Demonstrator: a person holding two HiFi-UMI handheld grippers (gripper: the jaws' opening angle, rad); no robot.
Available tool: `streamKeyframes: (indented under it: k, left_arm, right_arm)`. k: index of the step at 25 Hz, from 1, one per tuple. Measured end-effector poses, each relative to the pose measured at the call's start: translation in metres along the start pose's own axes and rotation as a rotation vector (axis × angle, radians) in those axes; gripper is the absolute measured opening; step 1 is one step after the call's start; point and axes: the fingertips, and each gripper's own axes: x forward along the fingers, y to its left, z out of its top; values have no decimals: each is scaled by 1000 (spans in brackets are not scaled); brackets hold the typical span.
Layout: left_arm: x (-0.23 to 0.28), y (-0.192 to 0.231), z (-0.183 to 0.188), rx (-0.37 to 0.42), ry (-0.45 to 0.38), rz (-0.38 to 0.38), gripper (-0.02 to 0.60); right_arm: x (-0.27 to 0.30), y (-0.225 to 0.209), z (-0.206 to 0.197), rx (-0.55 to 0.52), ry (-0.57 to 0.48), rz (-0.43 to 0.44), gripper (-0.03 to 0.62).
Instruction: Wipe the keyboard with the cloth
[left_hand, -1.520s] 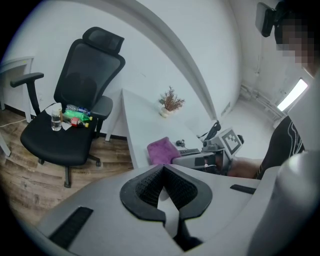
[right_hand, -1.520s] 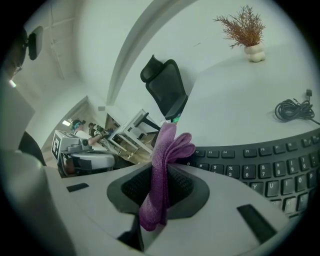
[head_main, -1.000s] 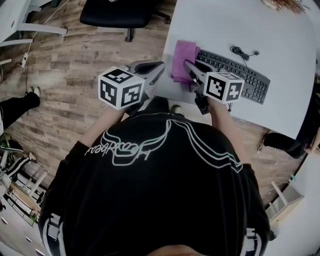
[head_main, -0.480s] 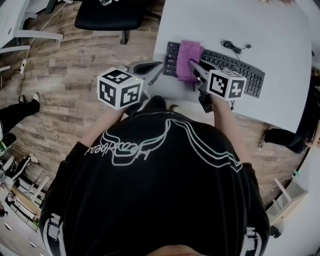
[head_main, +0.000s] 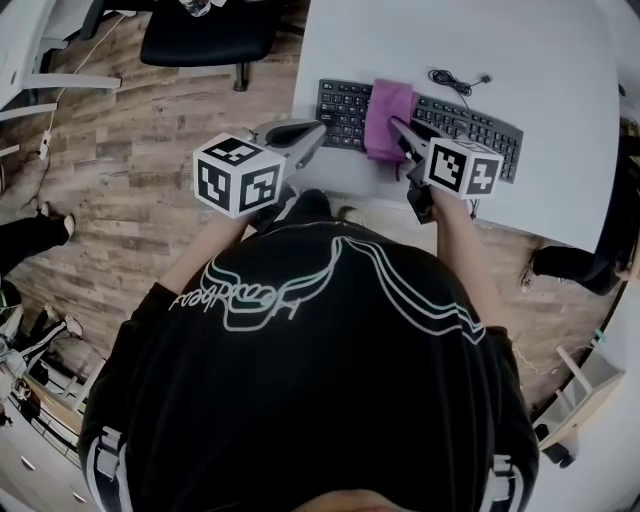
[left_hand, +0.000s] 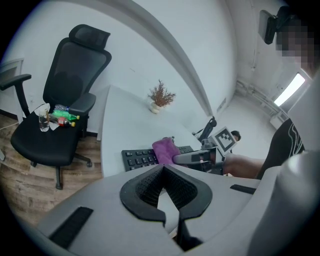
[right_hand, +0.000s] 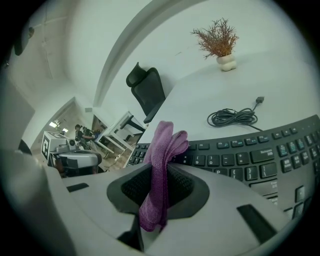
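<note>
Cloth (head_main: 388, 112) tight in right gripper (head_main: 399, 127), now farther along keyboard (head_main: 472, 124); left gripper (head_main: 312, 132) empty, jaws together.

My right gripper (head_main: 402, 132) carries the purple cloth (head_main: 388, 118) rightward along the keyboard (head_main: 478, 128), from its left end a second ago to nearer its middle now. The left block of keys (head_main: 343, 101), hidden under the cloth a second ago, now lies bare on the cloth's left side.
</note>
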Motion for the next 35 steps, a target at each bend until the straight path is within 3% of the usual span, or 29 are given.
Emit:
streamKeyframes:
  k: [8, 23, 35]
  left_arm:
    - [9, -14, -1, 23, 13, -18, 3]
    - [9, -12, -5, -8, 15, -18, 2]
    - [10, -16, -8, -16, 18, -20, 2]
  right_arm:
    - [-23, -27, -4, 7, -15, -57, 58]
    - [-50, -65, -5, -45, 3, -171, 58]
    - [-67, -75, -4, -21, -8, -206, 58]
